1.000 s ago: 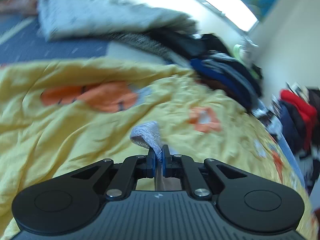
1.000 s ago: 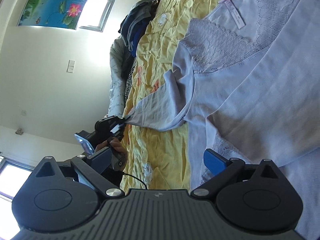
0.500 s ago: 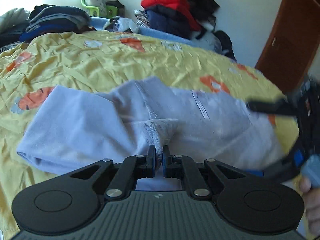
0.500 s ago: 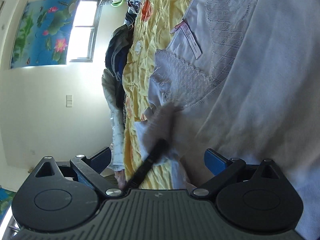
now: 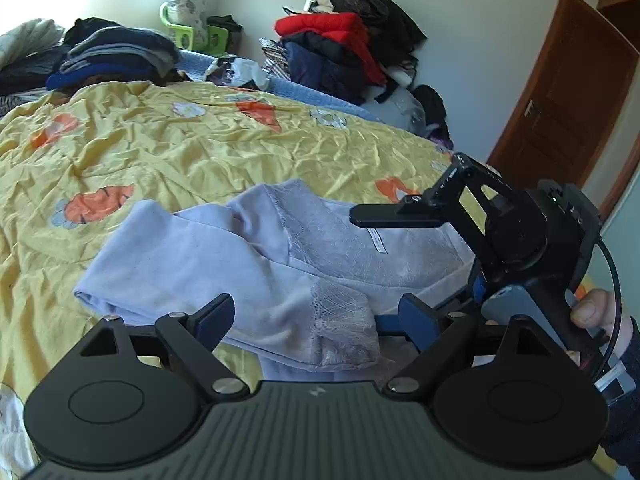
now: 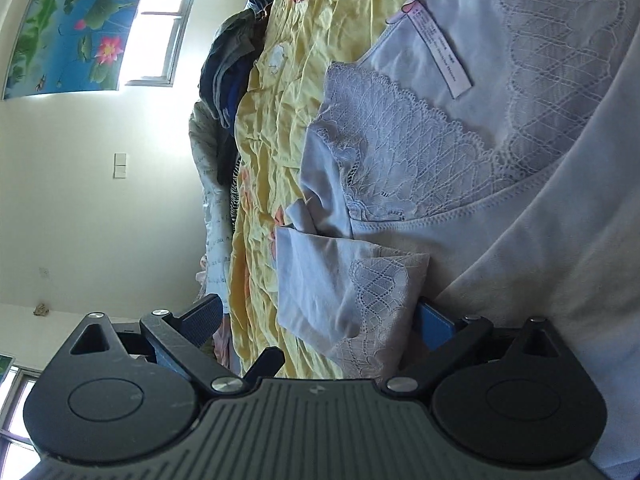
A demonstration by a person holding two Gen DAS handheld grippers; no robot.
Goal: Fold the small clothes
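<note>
Tongs on the left [image 5: 316, 310] have just been opening and now stand wide, with the lace-trimmed corner [image 5: 344, 320] of the lilac garment [image 5: 248, 248] lying loose between the pads, no pad pressing on it. The right tongs [image 6: 320, 322] also stand wide in their own view, one blue pad tucked at the edge of the same folded flap, the other out over the yellow bedspread [image 6: 280, 92]; nothing is pinched. The garment lies across the middle of the left wrist frame on the bed, one side folded over onto the lace panel with the white label [image 5: 376, 240]. To do this step well, the left hand would likely draw straight back without snagging the lace, so the flap lies flat, and the right tongs would pick up the next edge squarely at its seam.
</note>
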